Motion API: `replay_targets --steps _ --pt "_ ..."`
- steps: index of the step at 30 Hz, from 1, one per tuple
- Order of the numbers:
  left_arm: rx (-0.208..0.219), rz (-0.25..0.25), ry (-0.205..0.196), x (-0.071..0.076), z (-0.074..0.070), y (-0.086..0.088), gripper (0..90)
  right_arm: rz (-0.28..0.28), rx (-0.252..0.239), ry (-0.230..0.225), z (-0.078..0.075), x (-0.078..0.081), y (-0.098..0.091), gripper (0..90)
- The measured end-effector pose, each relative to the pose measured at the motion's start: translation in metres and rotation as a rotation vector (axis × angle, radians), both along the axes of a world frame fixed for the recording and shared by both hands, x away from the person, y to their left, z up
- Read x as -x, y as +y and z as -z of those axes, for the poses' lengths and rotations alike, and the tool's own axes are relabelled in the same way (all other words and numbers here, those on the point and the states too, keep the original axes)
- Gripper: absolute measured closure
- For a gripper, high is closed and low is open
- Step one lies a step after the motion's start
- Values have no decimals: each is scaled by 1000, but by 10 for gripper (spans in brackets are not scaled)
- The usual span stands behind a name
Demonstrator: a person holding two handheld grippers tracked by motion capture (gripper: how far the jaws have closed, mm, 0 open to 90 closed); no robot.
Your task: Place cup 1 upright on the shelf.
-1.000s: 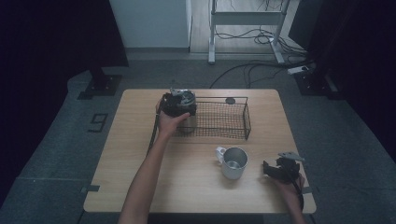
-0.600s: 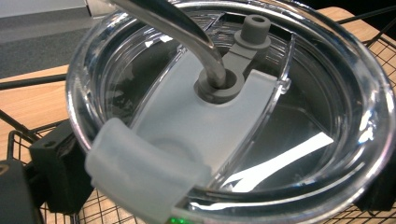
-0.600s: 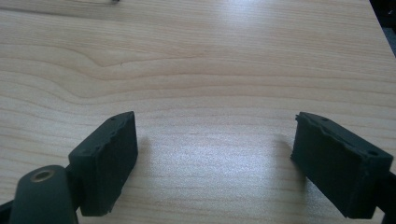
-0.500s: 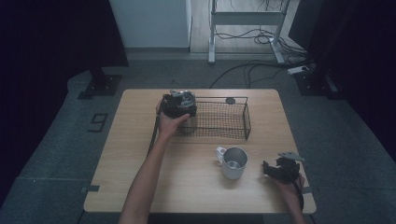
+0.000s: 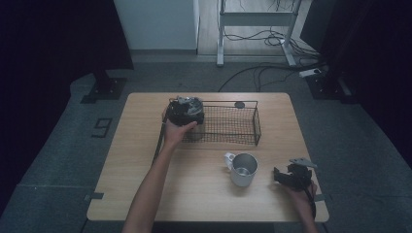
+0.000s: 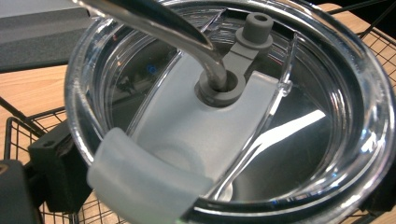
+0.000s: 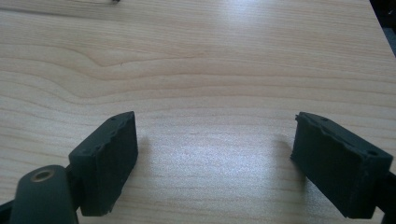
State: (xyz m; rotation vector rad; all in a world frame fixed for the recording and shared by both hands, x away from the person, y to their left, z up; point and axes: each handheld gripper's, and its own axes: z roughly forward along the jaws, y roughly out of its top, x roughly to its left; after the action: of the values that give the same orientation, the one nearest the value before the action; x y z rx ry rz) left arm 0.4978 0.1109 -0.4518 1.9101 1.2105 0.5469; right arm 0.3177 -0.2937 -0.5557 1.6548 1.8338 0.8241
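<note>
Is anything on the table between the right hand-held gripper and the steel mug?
Nothing visible. The right hand-held gripper rests open near the table's right front corner, and only bare wood lies between it and the mug just to its left.

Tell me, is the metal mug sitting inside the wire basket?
No, the mug stands on the bare table, in front of the basket.

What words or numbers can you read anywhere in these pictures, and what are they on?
"9": a big dark number on the grey floor, left of the wooden table.
Nothing else can be read: the metal mug, the wire basket, the clear lid with its metal straw, and the right gripper carry no visible writing.
</note>
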Motion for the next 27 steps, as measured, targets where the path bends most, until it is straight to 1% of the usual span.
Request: replay_targets --steps 4,7,10,11,14,15,18,21,22,23,24,27 --pt "10 -8 0 1 1 1 36 0 0 0 0 0 0 139" --pt "9 -10 -3 2 1 0 34 0 0 0 0 0 0 139" --pt "19 1 -4 3 0 0 27 0 0 0 0 0 0 139" --pt "24 2 -7 3 -1 0 24 0 0 0 0 0 0 139" --pt "18 3 -14 4 -3 0 20 0 0 0 0 0 0 139" --pt "8 -4 -27 6 -4 1 16 0 0 0 0 0 0 139" --pt "16 4 -32 8 -7 4 12 0 0 1 0 0 0 139" --pt "28 11 -57 14 -14 7 12 0 0 1 0 0 0 139" --pt "28 11 -57 14 -14 7 12 0 0 0 0 0 0 139" --pt "32 15 -67 18 -17 9 12 0 0 1 0 0 0 139" --pt "32 15 -67 18 -17 9 13 0 0 1 0 0 0 139" --pt "47 26 -79 27 -19 14 13 1 0 0 0 0 0 139"
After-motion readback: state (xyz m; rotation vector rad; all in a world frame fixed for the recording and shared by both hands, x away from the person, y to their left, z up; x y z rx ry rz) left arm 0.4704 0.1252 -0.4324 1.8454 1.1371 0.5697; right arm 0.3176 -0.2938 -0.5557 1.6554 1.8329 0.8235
